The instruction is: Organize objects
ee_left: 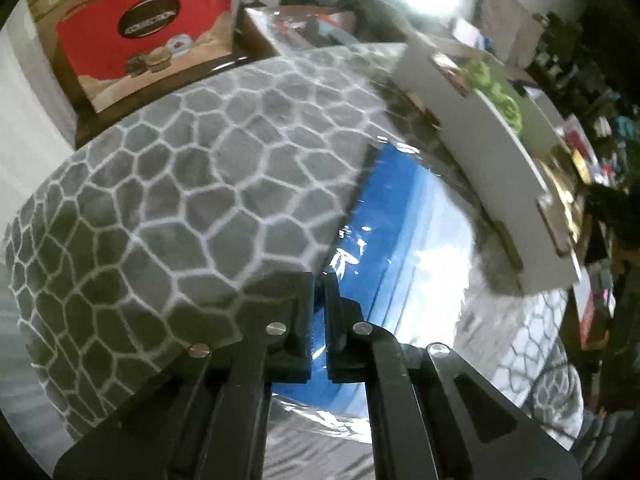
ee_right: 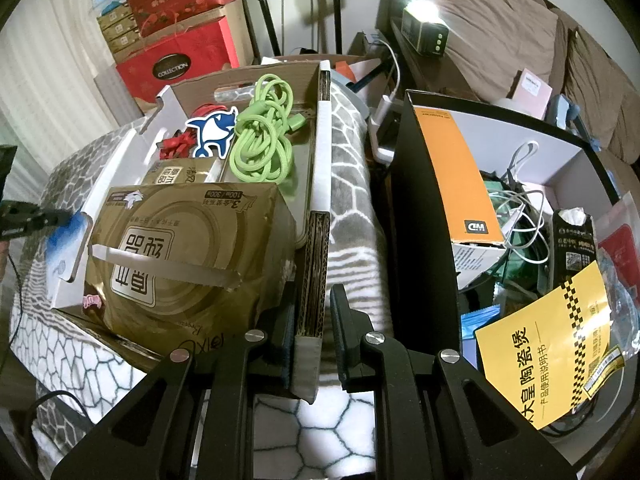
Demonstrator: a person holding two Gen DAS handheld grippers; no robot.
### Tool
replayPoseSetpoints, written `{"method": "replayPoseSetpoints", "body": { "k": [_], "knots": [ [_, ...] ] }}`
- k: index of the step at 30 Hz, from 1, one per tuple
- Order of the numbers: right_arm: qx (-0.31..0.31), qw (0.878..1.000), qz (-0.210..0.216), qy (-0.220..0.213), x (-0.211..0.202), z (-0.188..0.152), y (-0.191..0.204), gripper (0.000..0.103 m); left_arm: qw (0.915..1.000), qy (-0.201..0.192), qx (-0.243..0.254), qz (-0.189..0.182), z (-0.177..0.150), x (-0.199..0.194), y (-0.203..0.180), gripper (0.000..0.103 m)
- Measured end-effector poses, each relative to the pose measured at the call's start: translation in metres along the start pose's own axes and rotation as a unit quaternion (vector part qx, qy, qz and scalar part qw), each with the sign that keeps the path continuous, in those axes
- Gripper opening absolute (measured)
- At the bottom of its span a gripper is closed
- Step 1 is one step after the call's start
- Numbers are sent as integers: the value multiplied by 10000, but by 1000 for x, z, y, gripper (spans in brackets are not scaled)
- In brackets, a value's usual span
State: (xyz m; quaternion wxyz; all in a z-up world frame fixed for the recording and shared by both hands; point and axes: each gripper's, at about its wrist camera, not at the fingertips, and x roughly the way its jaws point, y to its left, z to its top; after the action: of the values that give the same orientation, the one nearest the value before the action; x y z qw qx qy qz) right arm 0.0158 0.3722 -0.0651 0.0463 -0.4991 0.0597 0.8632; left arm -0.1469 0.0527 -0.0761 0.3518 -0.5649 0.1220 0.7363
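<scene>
In the left wrist view my left gripper (ee_left: 319, 312) is shut on the near edge of a blue plastic-wrapped packet (ee_left: 404, 240), held over a grey honeycomb blanket (ee_left: 180, 184). In the right wrist view the packet (ee_right: 66, 236) shows at the left edge of a cardboard tray (ee_right: 320, 152). My right gripper (ee_right: 314, 320) straddles the tray's right wall, jaws part open, the wall between them. The tray holds a gold tissue pack (ee_right: 180, 256), a green cable (ee_right: 264, 140), a blue shark sticker (ee_right: 212, 132) and red ribbon (ee_right: 176, 146).
A black box (ee_right: 424, 248) on the right holds an orange carton (ee_right: 456, 176), white cables, a yellow manual (ee_right: 548, 344) and packets. Red gift boxes (ee_right: 176, 60) stack at the back left. A lit lamp (ee_right: 424, 28) stands on a shelf by a brown sofa.
</scene>
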Motion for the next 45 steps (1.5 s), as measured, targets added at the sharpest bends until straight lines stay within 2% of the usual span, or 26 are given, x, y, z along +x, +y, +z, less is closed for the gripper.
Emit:
{"method": "replayPoseSetpoints", "body": {
  "k": [3,4,6,8,9,12,18,20,21,26,29,31,33,34,35,38,40,45],
  "knots": [
    [-5,10000,4,1,0,0,0,15,9996,74,133,-240,-7,-3,-13,6],
    [-5,10000,3,0,0,0,0,15,9997,64,177,-167,-8,-6,-17,9],
    [-6,10000,1,-4,0,0,0,15,9996,-58,188,196,-7,-12,-23,26],
    [5,10000,6,1,0,0,0,15,9991,-322,191,198,-4,-23,-31,58],
    [4,10000,6,0,0,0,0,15,9989,-392,203,180,-4,-25,-34,62],
    [-8,10000,-1,2,0,-1,0,15,9982,-431,280,317,-2,-26,-47,65],
    [6,10000,7,-7,0,-1,0,15,9959,-165,561,684,-7,-3,-75,65],
    [-6,10000,4,-1,0,-1,1,15,9949,-84,636,777,-10,5,-83,69],
    [-8,10000,3,-1,0,-1,1,15,9947,-67,655,791,-10,9,-85,74],
    [0,10000,14,-3,0,-1,1,15,9943,85,695,810,-14,24,-94,75],
    [1,10000,11,-5,0,-1,2,15,9929,72,691,964,-15,30,-100,78],
    [2,10000,14,-6,0,-1,2,15,9940,45,576,933,-15,30,-99,75],
    [2,10000,14,-7,0,-1,2,15,9944,-33,501,925,-15,28,-98,62],
    [0,10000,14,-8,0,-1,2,15,9948,-71,441,918,-15,26,-97,53],
    [1,10000,15,-8,0,-1,2,15,9943,-93,406,979,-15,24,-96,38],
    [9,10000,19,-8,0,-1,2,15,9939,-188,211,1065,-16,20,-91,17],
    [5,10000,17,-12,0,-1,2,15,9941,-254,14,1053,-15,17,-84,13],
    [1,10000,15,-8,0,-1,2,15,9928,-547,-366,999,-11,-1,-77,13]
  ]
}}
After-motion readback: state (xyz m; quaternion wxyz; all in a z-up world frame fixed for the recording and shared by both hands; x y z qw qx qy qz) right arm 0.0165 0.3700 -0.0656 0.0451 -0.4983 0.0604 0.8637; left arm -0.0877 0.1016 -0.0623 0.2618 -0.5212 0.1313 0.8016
